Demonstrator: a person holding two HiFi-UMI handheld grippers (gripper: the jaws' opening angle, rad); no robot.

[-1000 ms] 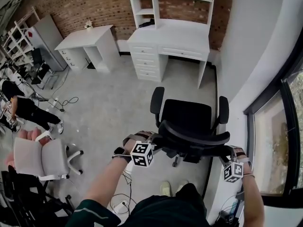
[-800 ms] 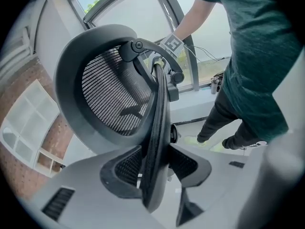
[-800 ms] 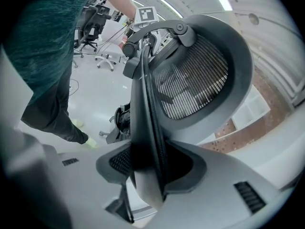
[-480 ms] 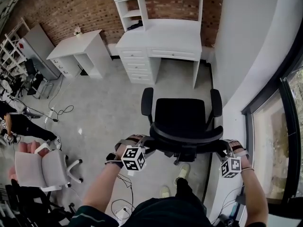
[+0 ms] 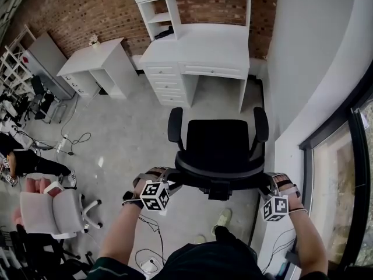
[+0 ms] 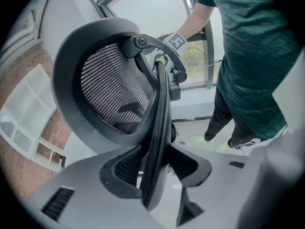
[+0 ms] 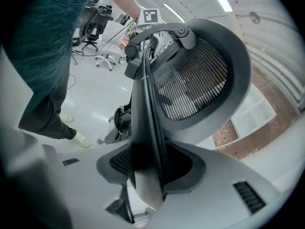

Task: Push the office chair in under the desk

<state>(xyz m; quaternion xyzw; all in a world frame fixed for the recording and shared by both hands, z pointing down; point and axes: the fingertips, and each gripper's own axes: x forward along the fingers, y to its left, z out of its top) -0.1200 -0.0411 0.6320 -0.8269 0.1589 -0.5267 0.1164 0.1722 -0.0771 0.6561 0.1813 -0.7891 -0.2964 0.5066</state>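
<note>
Left gripper (image 6: 157, 175): we found its jaws partly open and clamped on the left edge of the backrest, the rim wedged tight between them.
Right gripper (image 7: 148, 171): we found the same on the right edge, with the jaws partly open and closed firmly on the rim.
Backrest (image 5: 219, 169): it was the part nearest us, its long axis running left to right between the two grippers. We saw a smooth black plastic hoop, gently curved, around a fine ribbed mesh.
Office chair (image 5: 218, 142): it stood on the floor short of the desk, in line with the knee opening. The seat front pointed away from us toward that opening, and the seat was a matte black rounded square.
Armrests (image 5: 175, 125): we saw two black bars with rounded ends, parallel along the seat's sides and pointing at the desk.
Floor (image 5: 134, 133): pale grey and smooth, with a slight sheen.
Desk (image 5: 204, 51): white and flat-topped, with stacked drawers on the left, a thin side panel on the right and open shelves above.
Wall (image 5: 87, 4): rough red brick behind the desk.
</note>
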